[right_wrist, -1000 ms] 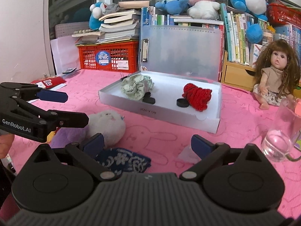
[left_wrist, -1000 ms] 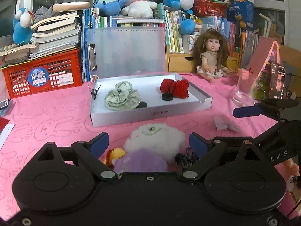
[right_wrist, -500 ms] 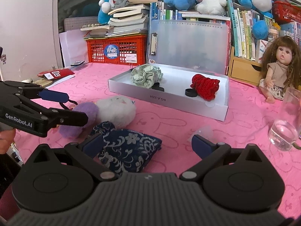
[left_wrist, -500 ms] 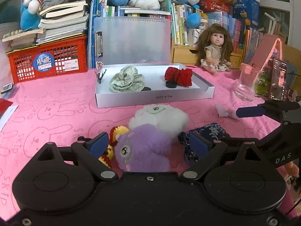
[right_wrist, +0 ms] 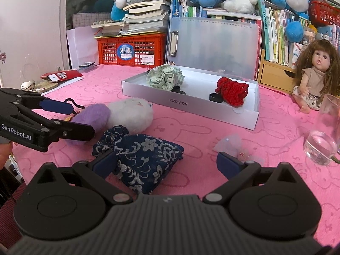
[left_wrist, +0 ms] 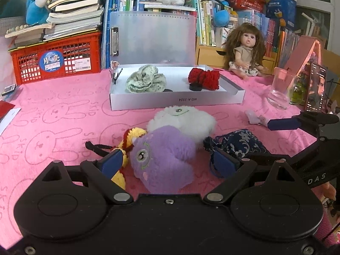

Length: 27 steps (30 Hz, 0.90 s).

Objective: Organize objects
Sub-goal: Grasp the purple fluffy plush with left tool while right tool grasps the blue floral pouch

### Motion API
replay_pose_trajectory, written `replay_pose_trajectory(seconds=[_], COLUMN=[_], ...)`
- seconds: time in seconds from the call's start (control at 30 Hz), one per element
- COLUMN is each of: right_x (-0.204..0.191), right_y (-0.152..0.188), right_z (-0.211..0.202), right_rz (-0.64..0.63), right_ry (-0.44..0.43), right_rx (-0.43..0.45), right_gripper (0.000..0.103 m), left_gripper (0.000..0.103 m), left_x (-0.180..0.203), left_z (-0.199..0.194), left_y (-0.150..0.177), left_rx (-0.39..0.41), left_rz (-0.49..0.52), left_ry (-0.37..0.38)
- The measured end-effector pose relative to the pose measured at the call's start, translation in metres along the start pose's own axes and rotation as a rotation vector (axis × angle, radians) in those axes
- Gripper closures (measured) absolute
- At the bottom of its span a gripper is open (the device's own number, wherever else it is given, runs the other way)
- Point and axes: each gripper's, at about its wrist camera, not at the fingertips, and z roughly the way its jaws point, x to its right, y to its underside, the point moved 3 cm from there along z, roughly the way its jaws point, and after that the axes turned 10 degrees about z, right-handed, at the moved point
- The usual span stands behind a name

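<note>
The left tongs stood wide open, gripping nothing — the purple plush lay between their fingers on the pink desk, with no pad pressing it. Just beyond it sat the white plush, touching it. The right tongs were wide open too and held nothing; the blue floral pouch lay by their left finger. Well ahead of both stood the white box, holding a green cloth and red knit.
</note>
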Motion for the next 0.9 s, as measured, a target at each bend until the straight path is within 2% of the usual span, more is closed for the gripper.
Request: replay_pose_trajectory(seconds=[0.9], right_x=[0.0029], right_y=[0.0073], right_z=[0.0083], right_rz=[0.042], right_ry=[-0.036], right_rx=[0.006], right_gripper=[0.000], left_gripper=[0.011], left_x=[0.0017], left_z=[0.0083], left_y=[0.0094], left_rx=[0.007], left_rz=[-0.032], left_ry=[0.006])
